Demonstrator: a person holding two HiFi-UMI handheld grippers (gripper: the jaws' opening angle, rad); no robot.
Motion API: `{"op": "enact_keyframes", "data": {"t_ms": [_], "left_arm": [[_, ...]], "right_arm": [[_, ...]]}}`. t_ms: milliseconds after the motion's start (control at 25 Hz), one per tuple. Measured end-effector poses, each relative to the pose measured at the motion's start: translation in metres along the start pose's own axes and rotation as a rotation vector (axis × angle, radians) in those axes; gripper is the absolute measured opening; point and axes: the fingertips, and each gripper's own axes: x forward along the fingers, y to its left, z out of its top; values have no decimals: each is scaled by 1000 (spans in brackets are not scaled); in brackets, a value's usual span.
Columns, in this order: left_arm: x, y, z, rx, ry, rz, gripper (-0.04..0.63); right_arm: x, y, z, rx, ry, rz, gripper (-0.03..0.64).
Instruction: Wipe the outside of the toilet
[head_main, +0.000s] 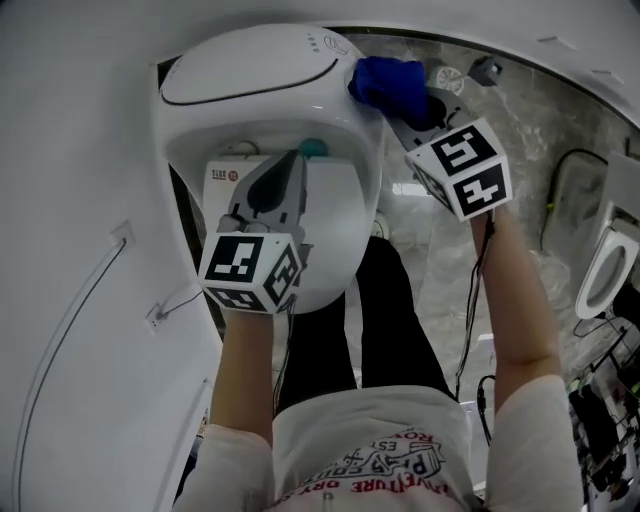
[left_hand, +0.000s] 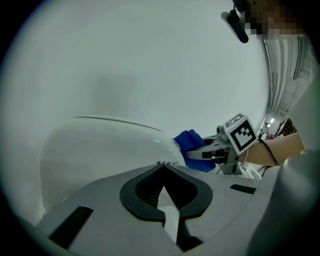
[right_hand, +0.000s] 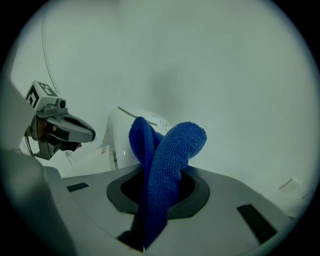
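R claw (head_main: 405, 108) clamps blue cloth (head_main: 388, 82), tips hidden, at toilet (head_main: 250, 60).

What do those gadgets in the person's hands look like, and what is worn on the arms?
The left gripper and the right gripper are grey, tapering two-jaw tools. Each carries a white cube printed with black square markers. A thin dark cable trails along the right forearm. The person wears a white printed T-shirt with short sleeves, so the forearms are uncovered.

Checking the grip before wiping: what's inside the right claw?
A folded blue cloth, pinched between its jaws, bulging out toward the toilet. How far it reaches back is covered.
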Motion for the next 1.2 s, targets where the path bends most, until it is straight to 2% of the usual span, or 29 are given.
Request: {"op": "enact_keyframes", "data": {"t_ms": [280,520,800,1040,1200], "left_arm": [[3,3,-48,-23,86,-13,8],[13,2,-75,-37,113,-53,8],[32,-18,-101,21,154,-156,8],[33,-33,-121,94,193,-227,8],[28,-36,-136,144,220,-267,8]], "right_arm": [[15,5,-28,117,-49,47,72],[29,7,-70,191,-28,5,72],[39,28,-125,291,-14,-21,72],[44,62,-186,360,84,9,72],[46,82,-216,386,131,-2,71]]}}
